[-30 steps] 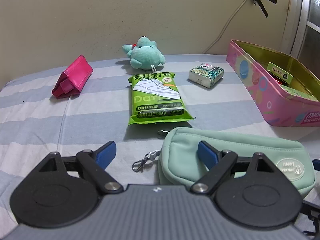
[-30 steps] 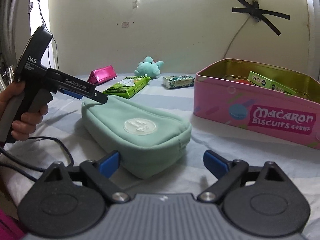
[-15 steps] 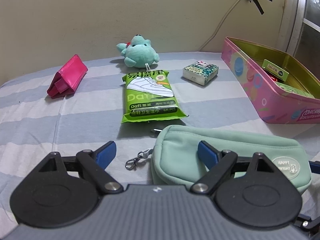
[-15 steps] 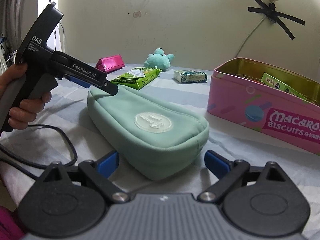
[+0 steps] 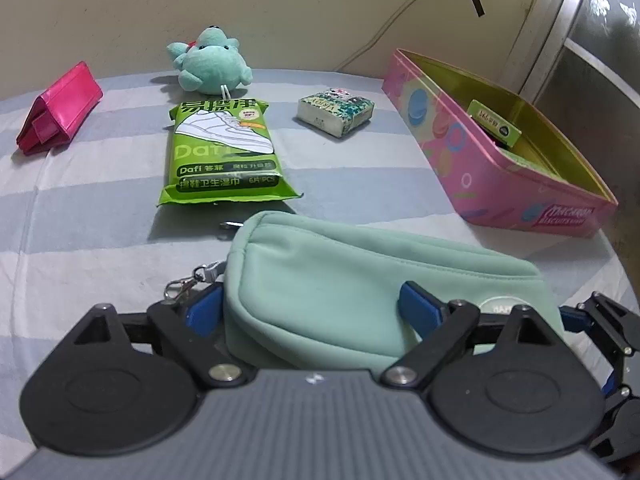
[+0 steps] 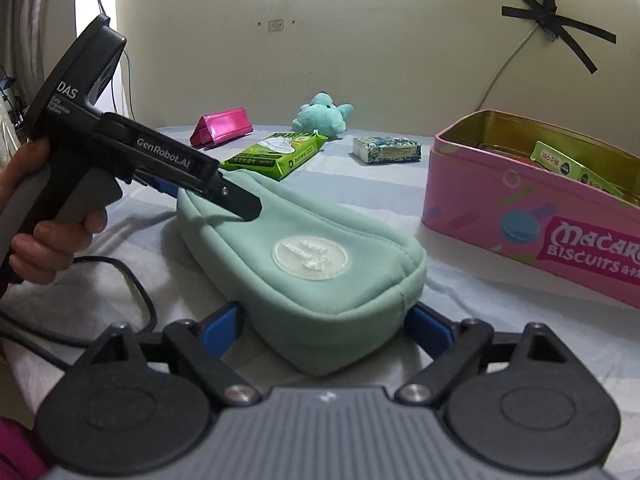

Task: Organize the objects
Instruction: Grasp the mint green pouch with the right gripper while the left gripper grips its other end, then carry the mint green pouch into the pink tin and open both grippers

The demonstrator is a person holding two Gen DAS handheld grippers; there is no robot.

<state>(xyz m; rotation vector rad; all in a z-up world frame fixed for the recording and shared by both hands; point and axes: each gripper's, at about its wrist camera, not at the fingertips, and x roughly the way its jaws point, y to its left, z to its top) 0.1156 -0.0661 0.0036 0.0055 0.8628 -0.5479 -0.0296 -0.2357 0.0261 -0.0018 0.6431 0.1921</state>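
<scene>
A mint-green zip pouch lies on the striped sheet, a metal clip at its left end. My left gripper is open and tilted down over that end: one blue pad sits beside the pouch and the other lies on its top. From the right wrist view a black finger of it rests on the pouch. My right gripper straddles the pouch's near end. Its jaws are closing, with the pads close to both sides of the fabric. The pink Macaron biscuit tin stands open on the right.
Behind the pouch lie a green wet-wipe pack, a teal plush toy, a small tissue pack and a magenta purse. Green packets sit inside the tin. A person's hand and a black cable are at left.
The left gripper tipped downward and came onto the pouch's clip end, which now lies between its fingers. The right gripper's jaws narrowed around the pouch's near end.
</scene>
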